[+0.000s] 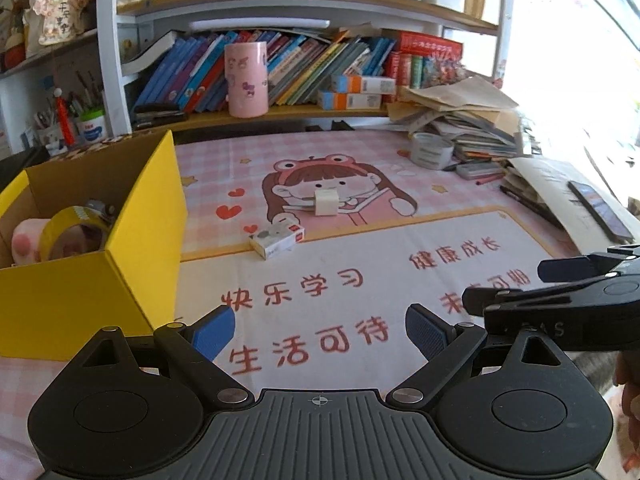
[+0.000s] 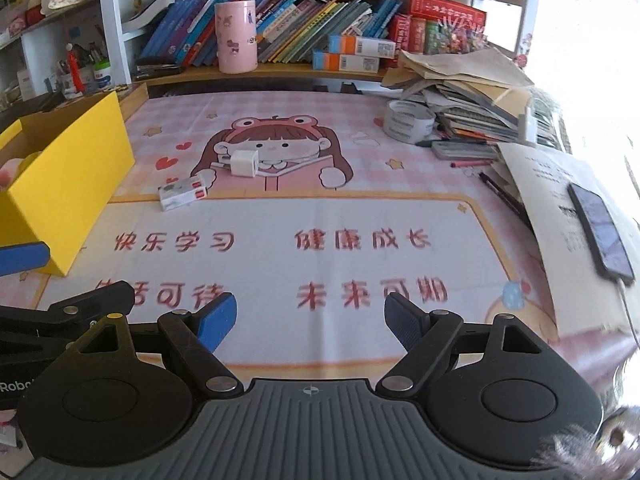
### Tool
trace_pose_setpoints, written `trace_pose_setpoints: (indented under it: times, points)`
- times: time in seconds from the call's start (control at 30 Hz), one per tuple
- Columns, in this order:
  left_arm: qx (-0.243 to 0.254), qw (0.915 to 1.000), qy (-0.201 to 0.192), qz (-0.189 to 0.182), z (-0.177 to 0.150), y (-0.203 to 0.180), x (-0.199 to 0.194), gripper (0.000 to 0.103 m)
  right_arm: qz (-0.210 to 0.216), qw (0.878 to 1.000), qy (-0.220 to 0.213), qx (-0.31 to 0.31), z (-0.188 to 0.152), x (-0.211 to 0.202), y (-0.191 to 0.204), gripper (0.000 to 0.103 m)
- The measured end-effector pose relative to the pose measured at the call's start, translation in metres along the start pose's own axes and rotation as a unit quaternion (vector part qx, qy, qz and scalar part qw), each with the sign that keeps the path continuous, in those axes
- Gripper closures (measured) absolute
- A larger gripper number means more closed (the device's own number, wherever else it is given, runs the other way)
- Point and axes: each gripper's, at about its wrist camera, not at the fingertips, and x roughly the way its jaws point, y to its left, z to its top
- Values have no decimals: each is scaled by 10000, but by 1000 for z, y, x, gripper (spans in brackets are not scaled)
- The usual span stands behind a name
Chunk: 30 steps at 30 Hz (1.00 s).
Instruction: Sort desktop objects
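- While its jaws stand apart and empty, the left gripper (image 1: 319, 330) points at the small carton (image 1: 277, 241) and white charger (image 1: 326, 202) at twelve o'clock; the yellow box (image 1: 100, 280), at nine o'clock, already holds a tape roll (image 1: 66, 232), apparently the sorting bin.
- As the right gripper (image 2: 310, 320) hovers, jaws likewise parted and empty, the carton (image 2: 183, 193) lies at eleven o'clock, beside the box (image 2: 68, 196).

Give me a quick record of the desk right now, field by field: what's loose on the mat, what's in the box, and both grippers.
loose on mat: white charger cube; small white carton nearer the box
yellow box: open, holds yellow tape roll and a pink item
right side of desk: grey tape roll, paper pile, phone
left gripper: open, empty
right gripper: open, empty
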Motion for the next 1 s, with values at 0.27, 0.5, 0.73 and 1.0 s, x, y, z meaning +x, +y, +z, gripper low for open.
trace_pose_setpoints:
  times: [0.27, 0.5, 0.73, 1.0]
  points:
    - [-116, 9984, 90, 554, 17, -10, 37, 9, 253, 9997, 30, -30, 29, 37, -27, 23]
    - [-379, 9946, 68, 963, 38, -8, 70, 9, 504, 9986, -64, -153, 56, 63, -40, 23]
    - [-456, 9899, 35, 1342, 52, -7, 90, 9, 856, 9959, -165, -240, 85, 89, -41, 23]
    - [-542, 9866, 235, 1521, 54, -4, 110, 9, 1451, 9860, -250, -779, 120, 135, -25, 24]
